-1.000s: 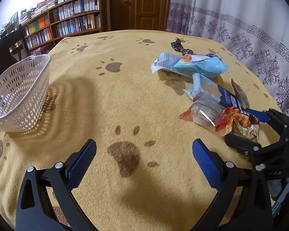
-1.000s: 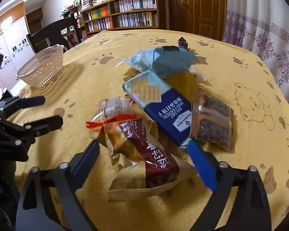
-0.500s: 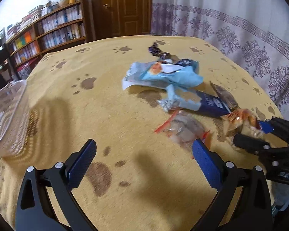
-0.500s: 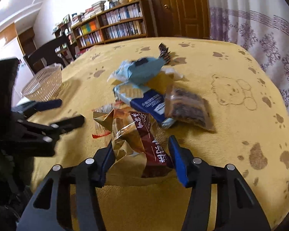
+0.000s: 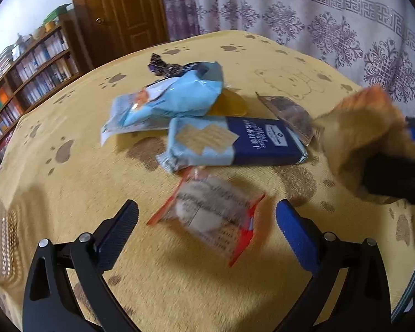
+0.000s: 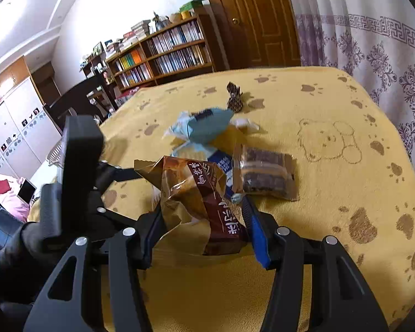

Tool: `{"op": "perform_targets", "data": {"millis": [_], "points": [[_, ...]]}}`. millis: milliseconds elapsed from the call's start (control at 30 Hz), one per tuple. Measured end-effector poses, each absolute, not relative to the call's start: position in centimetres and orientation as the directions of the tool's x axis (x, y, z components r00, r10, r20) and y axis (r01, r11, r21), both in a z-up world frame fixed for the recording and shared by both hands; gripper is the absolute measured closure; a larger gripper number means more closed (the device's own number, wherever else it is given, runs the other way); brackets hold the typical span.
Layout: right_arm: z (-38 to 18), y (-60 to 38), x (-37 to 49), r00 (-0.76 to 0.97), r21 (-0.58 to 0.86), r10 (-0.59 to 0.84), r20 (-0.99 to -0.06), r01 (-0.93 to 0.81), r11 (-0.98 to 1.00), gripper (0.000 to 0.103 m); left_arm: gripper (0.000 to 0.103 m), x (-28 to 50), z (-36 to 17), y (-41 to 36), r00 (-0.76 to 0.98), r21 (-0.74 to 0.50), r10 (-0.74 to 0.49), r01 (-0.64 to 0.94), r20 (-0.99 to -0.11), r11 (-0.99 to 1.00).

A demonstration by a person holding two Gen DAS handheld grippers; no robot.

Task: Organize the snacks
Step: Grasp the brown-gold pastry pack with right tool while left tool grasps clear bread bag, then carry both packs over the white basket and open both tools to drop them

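Progress looks early, judging from both views: one snack is gripped, none can be seen inside a container. Left wrist view: left gripper (image 5: 207,221) has its blue-padded fingers spread wide, hovering over a clear red-edged wrapper with a pale pastry inside (image 5: 213,211), not touching it. Beyond that on the yellow paw-print tablecloth (image 5: 83,182) lie a navy-and-light-blue cracker pack (image 5: 235,144), a light blue crinkly bag (image 5: 174,101), a clear pouch of dark brown pieces (image 5: 289,113) and a small dark foil candy wrapper (image 5: 160,65); all still to sort. White perforated plastic basket (image 5: 0,240) shows only as a blurred sliver at the left edge, well apart from the pile; whether it holds anything I cannot tell. Blurred orange-brown bag (image 5: 365,127) hangs at the right, off the cloth. Right wrist view: right gripper (image 6: 204,220) is pinching that brown-and-gold crinkly snack bag (image 6: 196,193) by its lower end, lifted above the table. Left tool's black body sits close on the left, so the crossing path toward the basket is tight. Open cloth to the right around the bear outline (image 6: 329,141); table edge and curtain beyond it, far edge just past the candy.
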State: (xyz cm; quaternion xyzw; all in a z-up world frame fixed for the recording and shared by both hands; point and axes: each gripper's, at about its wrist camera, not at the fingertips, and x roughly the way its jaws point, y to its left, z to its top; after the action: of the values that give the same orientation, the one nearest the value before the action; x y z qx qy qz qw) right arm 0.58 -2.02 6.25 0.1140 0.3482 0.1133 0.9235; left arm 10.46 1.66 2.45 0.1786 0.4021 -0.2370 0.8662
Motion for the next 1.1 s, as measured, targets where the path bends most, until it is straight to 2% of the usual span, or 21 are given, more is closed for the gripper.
{"op": "perform_targets", "data": {"millis": [67,100,233,333,600,1100], "points": [[6.6,-2.3,0.5,0.739,0.296,0.290,-0.609,-0.128,0.947,0.049,0.018,10.6,2.0,1.3,0.552,0.118,-0.271,0.568,-0.788,0.815],[6.6,-2.3,0.5,0.740,0.299,0.290,-0.607,-0.126,0.946,0.049,0.019,10.7,1.9,1.3,0.548,0.111,-0.275,0.569,-0.790,0.815],[6.3,-2.5,0.6,0.735,0.303,0.288,-0.613,-0.117,0.946,0.049,0.039,10.5,2.0,1.7,0.528,0.061,-0.325,0.588,-0.785,0.807],[6.1,-2.5,0.7,0.733,0.301,0.284,-0.618,-0.113,0.947,0.049,0.048,10.1,2.1,1.9,0.533,0.054,-0.334,0.586,-0.777,0.808],[6.4,-2.3,0.5,0.740,0.292,0.273,-0.615,-0.107,0.950,0.049,0.052,9.1,2.9,3.7,0.551,0.010,-0.342,0.537,-0.762,0.843],[6.5,-1.9,-0.2,0.740,0.294,0.246,-0.625,-0.068,0.953,0.049,0.052,6.7,7.1,6.6,0.714,0.124,-0.230,0.406,-0.661,0.906]]}}
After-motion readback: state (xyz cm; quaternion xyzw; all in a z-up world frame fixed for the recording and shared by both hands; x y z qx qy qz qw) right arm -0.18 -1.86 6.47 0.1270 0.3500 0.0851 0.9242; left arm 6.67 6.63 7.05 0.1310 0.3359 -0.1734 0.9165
